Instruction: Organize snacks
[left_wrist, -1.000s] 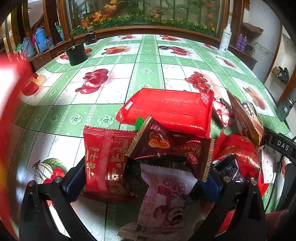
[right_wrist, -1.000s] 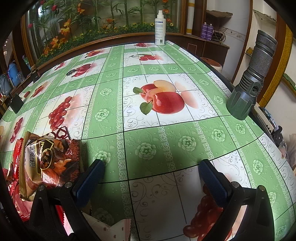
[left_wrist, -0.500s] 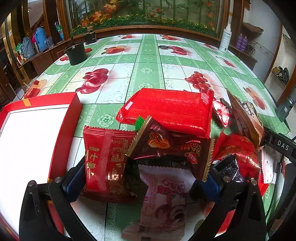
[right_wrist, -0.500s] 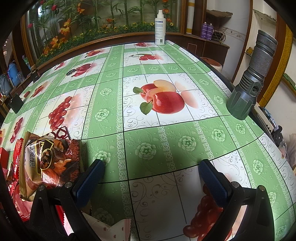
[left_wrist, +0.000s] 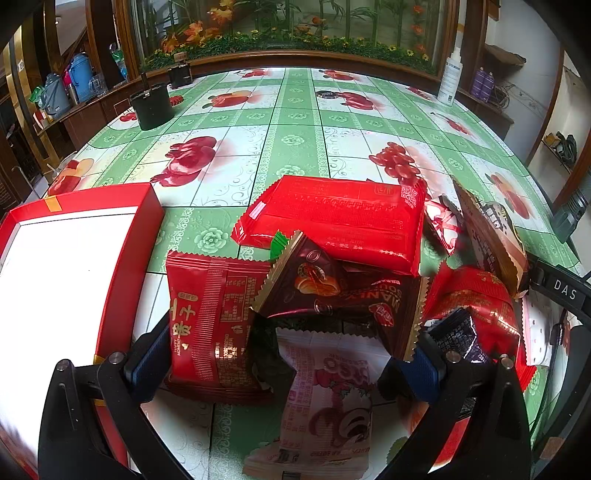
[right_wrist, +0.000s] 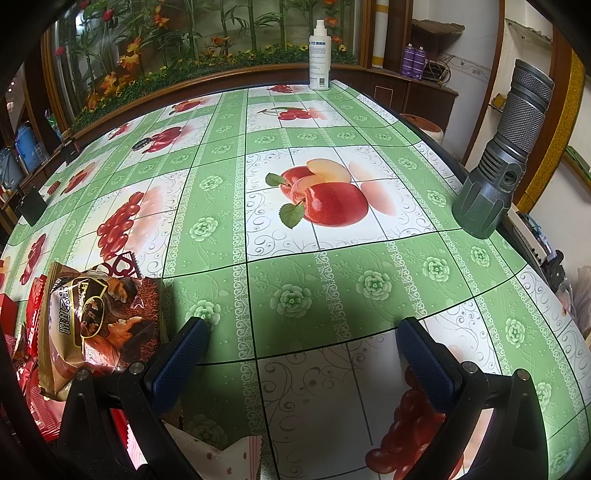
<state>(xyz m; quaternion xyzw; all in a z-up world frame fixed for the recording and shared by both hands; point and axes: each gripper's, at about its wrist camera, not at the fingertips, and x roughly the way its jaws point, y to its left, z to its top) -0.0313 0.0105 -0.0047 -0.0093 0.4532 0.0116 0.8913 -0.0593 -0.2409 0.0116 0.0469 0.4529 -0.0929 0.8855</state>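
Observation:
A heap of snack packets lies before my left gripper (left_wrist: 284, 354), which is open with nothing clamped. A red packet with gold writing (left_wrist: 210, 325) lies by its left finger, a pink-and-white packet (left_wrist: 325, 402) between the fingers, a dark brown gold-edged packet (left_wrist: 332, 291) just beyond, and a large red packet (left_wrist: 332, 218) behind. A red box with a white inside (left_wrist: 66, 273) sits at the left. My right gripper (right_wrist: 303, 354) is open over bare tablecloth, with a brown chocolate bag (right_wrist: 96, 325) to its left.
The table wears a green-and-white fruit-print cloth (right_wrist: 295, 295). A big grey flashlight (right_wrist: 498, 162) stands at the right edge and a white spray bottle (right_wrist: 319, 55) at the far edge. A black pot (left_wrist: 151, 107) stands far left. More red packets (left_wrist: 476, 299) lie at the right.
The red box has come into the left wrist view from the left and settled beside the snack heap. Neither gripper has moved or changed its opening.

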